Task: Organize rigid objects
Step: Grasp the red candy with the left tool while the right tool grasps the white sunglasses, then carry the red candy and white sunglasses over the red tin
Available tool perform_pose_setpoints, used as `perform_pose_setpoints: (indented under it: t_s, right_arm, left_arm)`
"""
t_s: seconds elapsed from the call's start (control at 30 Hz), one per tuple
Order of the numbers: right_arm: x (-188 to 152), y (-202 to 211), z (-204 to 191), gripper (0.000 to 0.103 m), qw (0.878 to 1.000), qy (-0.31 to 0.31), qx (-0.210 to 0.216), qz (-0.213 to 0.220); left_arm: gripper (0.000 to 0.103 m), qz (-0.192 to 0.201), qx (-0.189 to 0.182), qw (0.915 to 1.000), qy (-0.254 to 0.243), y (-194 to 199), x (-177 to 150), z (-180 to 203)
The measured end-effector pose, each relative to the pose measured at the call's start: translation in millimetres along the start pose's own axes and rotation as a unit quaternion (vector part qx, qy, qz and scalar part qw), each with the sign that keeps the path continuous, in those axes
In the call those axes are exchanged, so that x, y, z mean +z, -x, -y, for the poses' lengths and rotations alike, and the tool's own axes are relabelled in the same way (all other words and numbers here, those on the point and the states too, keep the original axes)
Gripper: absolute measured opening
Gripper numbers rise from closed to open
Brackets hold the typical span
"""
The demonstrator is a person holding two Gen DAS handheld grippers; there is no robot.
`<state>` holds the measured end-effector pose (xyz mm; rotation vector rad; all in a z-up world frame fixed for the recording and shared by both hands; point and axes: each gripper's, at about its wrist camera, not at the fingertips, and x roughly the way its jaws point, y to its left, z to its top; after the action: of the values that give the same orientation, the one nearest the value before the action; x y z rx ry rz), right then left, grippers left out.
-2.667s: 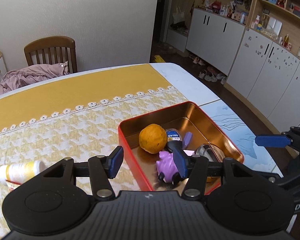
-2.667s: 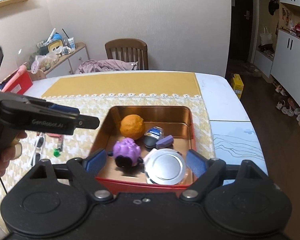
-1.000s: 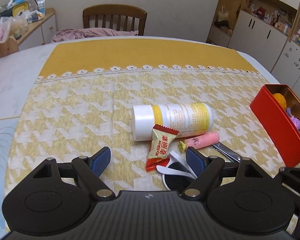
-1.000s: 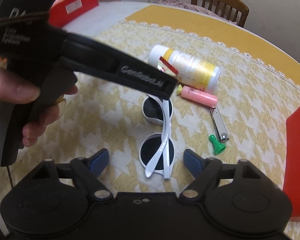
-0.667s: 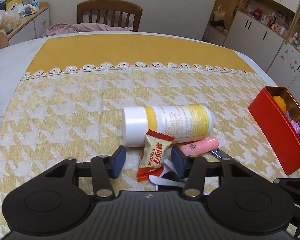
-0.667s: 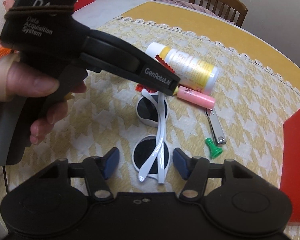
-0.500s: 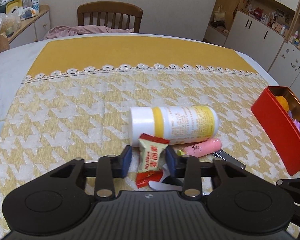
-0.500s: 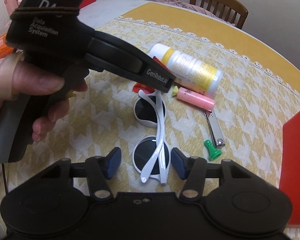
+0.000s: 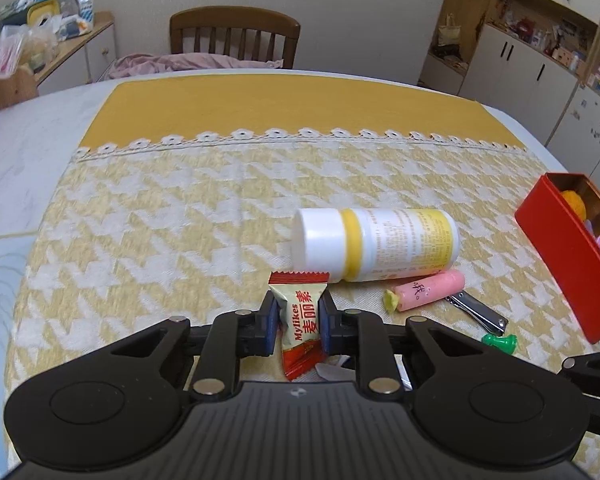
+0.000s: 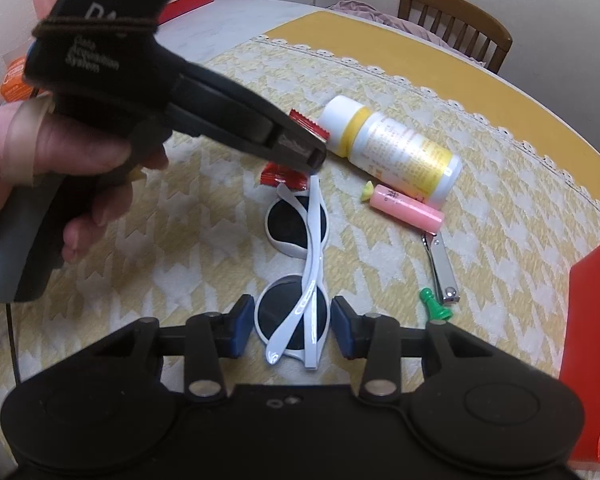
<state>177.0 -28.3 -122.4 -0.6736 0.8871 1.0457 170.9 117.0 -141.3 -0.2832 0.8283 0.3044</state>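
Two views split the scene between us. From our left wrist we see our left gripper [image 9: 299, 325] with its blue pads closed on a red and cream candy packet [image 9: 302, 322], pinched at its middle, its top edge just before a white plastic bottle with a yellow band and label [image 9: 376, 244] lying on its side on the yellow houndstooth tablecloth [image 9: 160, 232]. Right of the bottle lie a pink tube [image 9: 428, 290], a steel nail clipper [image 9: 478, 314] and a small green pawn [image 9: 502, 343]; a red tin box [image 9: 568, 256] stands farther right, holding an orange ball [image 9: 574, 200].

Only our right wrist view shows the white-framed folded sunglasses with dark round lenses [image 10: 300, 264]. Our right gripper [image 10: 288, 330] has its jaws open around the nearer lens, the pads just beside the rim without touching. That view also shows our left hand [image 10: 72, 168] holding the left tool, whose tip hides most of the packet.
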Motion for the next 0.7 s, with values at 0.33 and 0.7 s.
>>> perform_pose_setpoints:
  t_s: [0.33, 0.7]
  right_arm:
    - [0, 24, 0, 0.041, 0.999, -0.002, 0.038, -0.013]
    - [-18, 64, 16, 0.041, 0.998, -0.025, 0.056, -0.015]
  left_arm:
    - [0.02, -0.03, -0.009, 0.9995, 0.003, 23, -11, -14]
    - [0.02, -0.055, -0.03, 0.998, -0.001, 48, -22, -9]
